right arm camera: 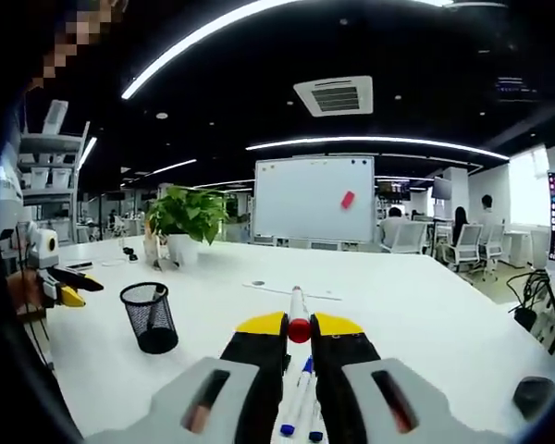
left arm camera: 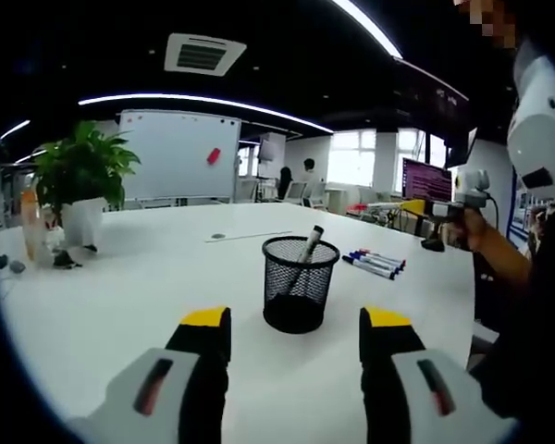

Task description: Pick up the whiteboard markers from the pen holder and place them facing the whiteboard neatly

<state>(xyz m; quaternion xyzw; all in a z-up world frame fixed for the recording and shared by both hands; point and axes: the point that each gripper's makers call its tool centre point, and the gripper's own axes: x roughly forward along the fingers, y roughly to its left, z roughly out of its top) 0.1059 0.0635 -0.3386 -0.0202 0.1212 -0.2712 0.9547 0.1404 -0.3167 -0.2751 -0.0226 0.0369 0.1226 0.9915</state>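
Potted plant (right arm camera: 187, 220) beyond pen holder (right arm camera: 150, 317), whiteboard (right arm camera: 314, 199) (far end)

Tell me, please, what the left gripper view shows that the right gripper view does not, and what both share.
Left gripper view alone: its own open tool, one marker left standing in the pen holder, and the laid-out markers seen from the side in a row.

Right gripper view alone: its own tool shut on a red-capped marker, with blue-capped markers on the table below it.

Both share: the white table, the pen holder, the potted plant and the whiteboard.
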